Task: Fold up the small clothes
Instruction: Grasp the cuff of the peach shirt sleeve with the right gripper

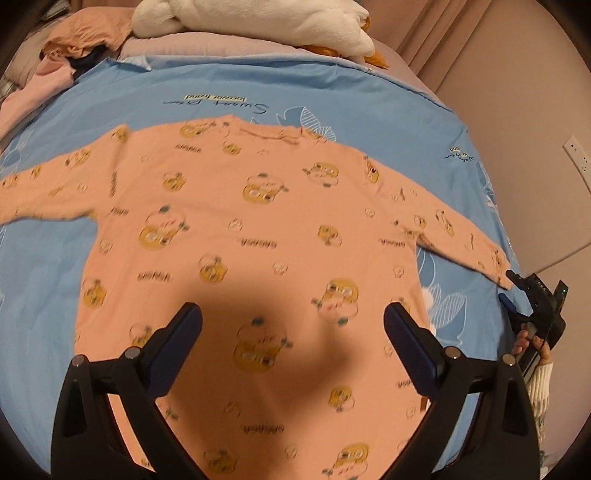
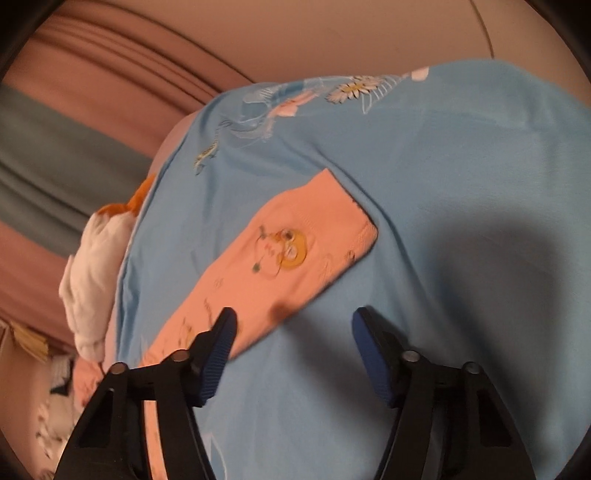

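Note:
An orange long-sleeved shirt (image 1: 236,221) with yellow cartoon prints lies spread flat on the blue bed sheet (image 1: 332,96), both sleeves out to the sides. My left gripper (image 1: 291,317) hovers open above the shirt's lower middle, with nothing between its fingers. At the far right, a hand in a white sleeve holds my right gripper (image 1: 508,288) at the end of the shirt's right sleeve. In the right wrist view that sleeve (image 2: 280,258) runs diagonally across the sheet (image 2: 461,166). My right gripper (image 2: 291,321) stands open there, its left finger (image 2: 221,332) over the sleeve's edge.
A white plush toy (image 1: 258,18) with orange parts lies at the far end of the bed, also visible as the plush toy (image 2: 96,266) at left. Loose pink and peach clothes (image 1: 55,59) are piled at the upper left. A wall with a socket (image 1: 576,155) borders the right.

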Motion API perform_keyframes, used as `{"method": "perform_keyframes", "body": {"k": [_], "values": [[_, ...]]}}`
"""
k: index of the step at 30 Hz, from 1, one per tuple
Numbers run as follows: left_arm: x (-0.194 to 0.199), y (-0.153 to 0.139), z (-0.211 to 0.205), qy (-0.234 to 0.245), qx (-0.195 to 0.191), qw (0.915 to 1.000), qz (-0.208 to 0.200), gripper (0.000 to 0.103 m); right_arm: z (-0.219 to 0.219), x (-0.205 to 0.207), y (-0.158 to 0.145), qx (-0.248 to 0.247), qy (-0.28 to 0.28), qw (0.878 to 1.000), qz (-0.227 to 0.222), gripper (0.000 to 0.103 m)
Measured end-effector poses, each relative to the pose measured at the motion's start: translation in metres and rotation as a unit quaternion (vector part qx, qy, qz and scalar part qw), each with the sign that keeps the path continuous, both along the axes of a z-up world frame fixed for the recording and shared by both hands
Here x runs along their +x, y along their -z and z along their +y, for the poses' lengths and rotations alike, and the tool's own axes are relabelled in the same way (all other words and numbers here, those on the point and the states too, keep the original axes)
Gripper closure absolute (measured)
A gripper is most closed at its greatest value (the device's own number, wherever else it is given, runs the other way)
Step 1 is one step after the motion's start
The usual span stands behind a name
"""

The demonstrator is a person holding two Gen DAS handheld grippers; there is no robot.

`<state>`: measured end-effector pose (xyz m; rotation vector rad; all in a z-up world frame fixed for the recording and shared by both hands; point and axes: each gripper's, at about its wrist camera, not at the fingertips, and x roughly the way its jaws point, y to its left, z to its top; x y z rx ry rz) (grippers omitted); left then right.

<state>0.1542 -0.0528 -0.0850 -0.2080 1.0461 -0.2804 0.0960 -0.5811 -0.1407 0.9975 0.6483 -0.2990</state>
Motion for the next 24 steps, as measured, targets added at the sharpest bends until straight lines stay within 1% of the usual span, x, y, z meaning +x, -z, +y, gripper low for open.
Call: {"method": "perform_keyframes", "body": {"k": [3, 5, 6, 7, 8, 9, 11, 12, 13, 16, 17, 18, 19, 22, 23, 24], "values": [[0.014, 0.000, -0.007, 0.001, -0.003, 1.0000, -0.003, 0.005, -0.011, 0.006, 0.003, 0.021, 0.019, 0.999, -0.027, 0.047], [0.022, -0.001, -0.009, 0.000, -0.006, 0.9999, -0.009, 0.005, -0.019, 0.011, 0.006, 0.030, 0.032, 0.998, -0.038, 0.053], [0.027, 0.000, -0.009, -0.002, -0.007, 0.9999, -0.012, 0.005, -0.022, 0.011, 0.009, 0.036, 0.040, 0.998, -0.042, 0.064], [0.030, 0.000, -0.009, -0.004, -0.007, 0.9999, -0.012, 0.005, -0.026, 0.011, 0.013, 0.041, 0.050, 0.997, -0.042, 0.079], [0.033, 0.001, -0.008, -0.007, -0.007, 0.9999, -0.010, 0.005, -0.028, 0.009, 0.017, 0.045, 0.058, 0.996, -0.041, 0.088], [0.035, 0.003, -0.005, -0.012, -0.009, 0.9999, -0.007, 0.005, -0.030, 0.008, 0.019, 0.047, 0.060, 0.996, -0.043, 0.095], [0.038, 0.004, 0.002, -0.019, -0.009, 0.9998, -0.006, 0.005, -0.026, 0.006, 0.014, 0.033, 0.055, 0.997, -0.048, 0.095], [0.038, 0.004, 0.007, -0.025, -0.008, 0.9996, -0.006, 0.005, -0.020, 0.005, 0.004, 0.006, 0.046, 0.998, -0.043, 0.096], [0.039, 0.004, 0.013, -0.031, -0.009, 0.9995, -0.007, 0.005, -0.018, 0.009, -0.001, -0.009, 0.040, 0.998, -0.042, 0.096], [0.038, 0.002, 0.034, -0.052, -0.016, 0.9984, -0.011, 0.005, 0.006, 0.015, -0.040, -0.073, -0.003, 0.996, -0.054, 0.096], [0.038, 0.001, 0.040, -0.058, -0.017, 0.9981, -0.013, 0.005, 0.018, 0.019, -0.057, -0.100, -0.020, 0.993, -0.058, 0.096], [0.037, 0.000, 0.046, -0.064, -0.020, 0.9977, -0.014, 0.005, 0.037, 0.025, -0.079, -0.134, -0.047, 0.988, -0.065, 0.096], [0.037, 0.000, 0.052, -0.068, -0.025, 0.9973, -0.014, 0.005, 0.053, 0.031, -0.095, -0.155, -0.070, 0.983, -0.072, 0.096], [0.031, -0.001, 0.070, -0.081, -0.037, 0.9959, -0.014, 0.005, 0.098, 0.050, -0.130, -0.199, -0.129, 0.967, -0.089, 0.096], [0.029, -0.002, 0.078, -0.086, -0.042, 0.9953, -0.014, 0.005, 0.122, 0.058, -0.144, -0.212, -0.157, 0.960, -0.097, 0.096], [0.027, -0.002, 0.086, -0.091, -0.046, 0.9947, -0.015, 0.005, 0.136, 0.061, -0.151, -0.218, -0.173, 0.955, -0.101, 0.096]]}}
